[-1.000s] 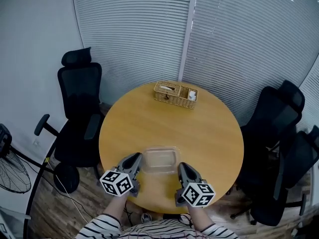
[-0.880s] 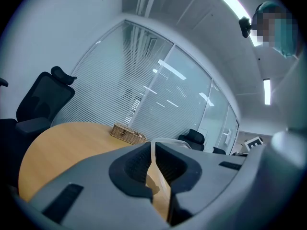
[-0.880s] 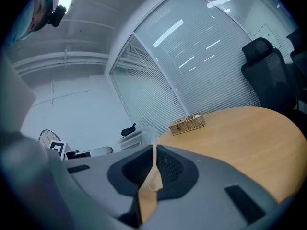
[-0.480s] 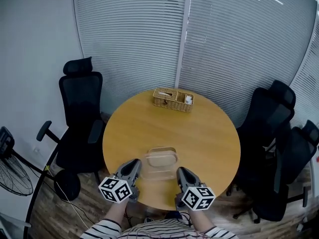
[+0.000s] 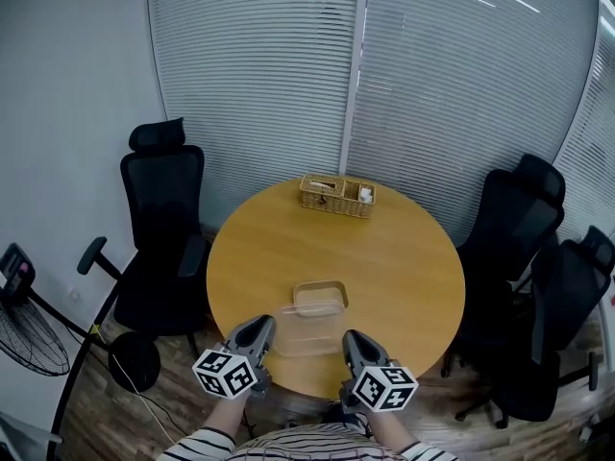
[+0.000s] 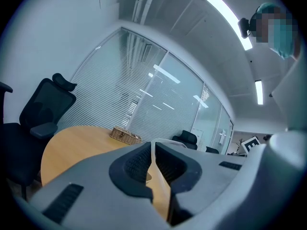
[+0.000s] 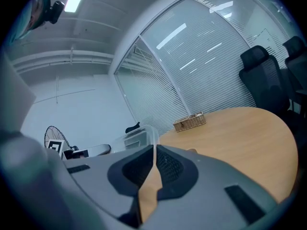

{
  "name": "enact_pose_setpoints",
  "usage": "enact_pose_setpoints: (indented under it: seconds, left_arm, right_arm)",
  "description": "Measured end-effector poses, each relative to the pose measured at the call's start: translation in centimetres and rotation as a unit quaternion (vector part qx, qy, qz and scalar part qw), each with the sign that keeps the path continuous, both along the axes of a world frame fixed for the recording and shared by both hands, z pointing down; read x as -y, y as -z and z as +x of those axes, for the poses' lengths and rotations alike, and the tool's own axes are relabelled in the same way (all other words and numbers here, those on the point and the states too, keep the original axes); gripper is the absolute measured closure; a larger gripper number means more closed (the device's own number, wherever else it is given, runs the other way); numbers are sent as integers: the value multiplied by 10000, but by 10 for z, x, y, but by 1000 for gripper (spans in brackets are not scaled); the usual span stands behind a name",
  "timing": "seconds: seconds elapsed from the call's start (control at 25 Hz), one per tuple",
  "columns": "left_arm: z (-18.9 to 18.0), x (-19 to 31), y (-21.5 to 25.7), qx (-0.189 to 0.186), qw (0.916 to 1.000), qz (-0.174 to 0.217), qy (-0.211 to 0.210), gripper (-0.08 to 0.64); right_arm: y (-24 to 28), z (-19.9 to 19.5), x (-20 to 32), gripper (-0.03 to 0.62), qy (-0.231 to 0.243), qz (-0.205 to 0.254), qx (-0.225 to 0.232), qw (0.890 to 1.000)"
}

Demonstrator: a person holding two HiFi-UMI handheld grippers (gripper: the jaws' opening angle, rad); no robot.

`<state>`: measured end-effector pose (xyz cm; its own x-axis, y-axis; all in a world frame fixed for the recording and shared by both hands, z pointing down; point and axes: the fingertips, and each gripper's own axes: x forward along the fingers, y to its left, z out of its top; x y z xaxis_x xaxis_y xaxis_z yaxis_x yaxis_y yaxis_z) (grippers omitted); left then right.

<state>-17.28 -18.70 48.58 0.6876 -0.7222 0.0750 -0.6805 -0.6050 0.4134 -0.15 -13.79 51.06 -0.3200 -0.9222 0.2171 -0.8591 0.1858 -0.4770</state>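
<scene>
Round wooden table [image 5: 404, 257] by the blinds [image 5: 259, 75].
Wicker basket [image 5: 336, 196] at its far edge; black chairs [image 5: 163, 219] either side, fan [image 5: 29, 339] left.

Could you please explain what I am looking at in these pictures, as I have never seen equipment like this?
There is no robot here: a person holds hand-operated tongs in each hand, each carrying a marker cube. The wide picture comes from a camera on the person's head, looking down. The other two come from cameras riding on the tongs, looking along their jaws. Below is a round wooden table with a wicker basket at its far side and black office chairs around it. The left tongs and right tongs are each shut on an opposite edge of a clear plastic container, close to the table's near edge.
</scene>
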Motion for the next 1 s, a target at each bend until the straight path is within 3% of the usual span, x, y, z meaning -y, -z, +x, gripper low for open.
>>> enact_pose_setpoints:
  seconds: [1.0]
  left_arm:
    - [-17, -17, 4, -81, 9998, 98, 126, 512]
  right_arm:
    - [-6, -18, -15, 552, 69, -38, -75, 9999]
